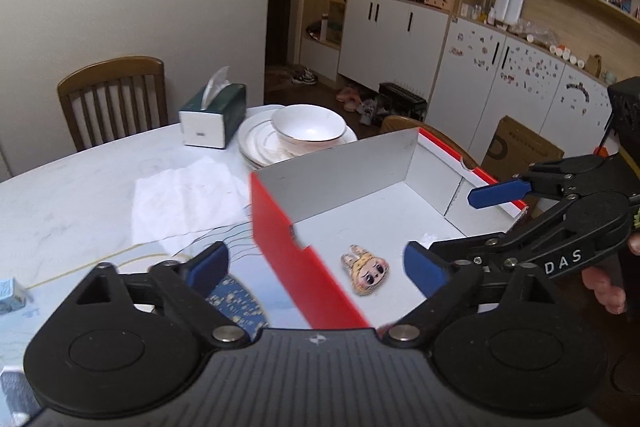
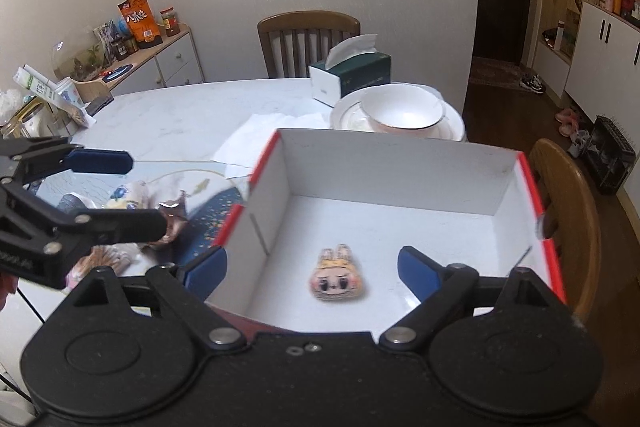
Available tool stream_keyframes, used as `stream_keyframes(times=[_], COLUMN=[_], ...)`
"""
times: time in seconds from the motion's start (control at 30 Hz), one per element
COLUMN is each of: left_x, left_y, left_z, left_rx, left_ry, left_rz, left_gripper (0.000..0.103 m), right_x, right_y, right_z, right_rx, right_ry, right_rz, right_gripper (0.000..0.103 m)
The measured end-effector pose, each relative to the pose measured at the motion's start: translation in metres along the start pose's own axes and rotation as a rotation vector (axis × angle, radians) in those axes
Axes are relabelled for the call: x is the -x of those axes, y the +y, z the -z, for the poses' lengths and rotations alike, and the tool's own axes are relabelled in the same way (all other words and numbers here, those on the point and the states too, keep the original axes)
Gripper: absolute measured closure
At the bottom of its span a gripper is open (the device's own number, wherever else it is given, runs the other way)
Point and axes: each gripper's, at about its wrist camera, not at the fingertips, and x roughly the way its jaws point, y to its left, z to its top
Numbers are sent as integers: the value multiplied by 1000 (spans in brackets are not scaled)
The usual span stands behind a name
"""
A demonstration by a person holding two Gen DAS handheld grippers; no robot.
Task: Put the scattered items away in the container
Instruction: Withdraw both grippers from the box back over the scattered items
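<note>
Red-and-white cardboard box [image 2: 404, 183] sits on the bench [image 2: 180, 115] with the bunny-face charm [image 2: 338, 277] already on its floor. Both claws are released and holding nothing. What's left, a crinkly pile of snack packets [image 2: 132, 211], lies left of the box, right under the left claw [image 2: 148, 191], so I'd guess that hand goes; the right claw [image 2: 312, 273] hangs over the box.

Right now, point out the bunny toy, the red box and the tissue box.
bunny toy [image 2: 338, 277]: right wrist view, its face.
red box [image 2: 400, 163]: right wrist view, inner far wall.
tissue box [image 1: 212, 117]: left wrist view, its front side.
</note>
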Motion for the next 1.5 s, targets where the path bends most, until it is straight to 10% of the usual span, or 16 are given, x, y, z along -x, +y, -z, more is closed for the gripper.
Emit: stream_keyframes(times=[0.87, 1.5], left_x=[97, 85], left_y=[118, 196], left_z=[101, 118], left_rx=[98, 126], left_ry=[-24, 42], left_rz=[-86, -266], left_gripper=[0, 0], right_x=[-41, -97], right_y=[160, 237], right_z=[15, 20], right_rx=[104, 92], right_ry=[2, 29], right_rz=[-33, 17], right_gripper=[11, 20])
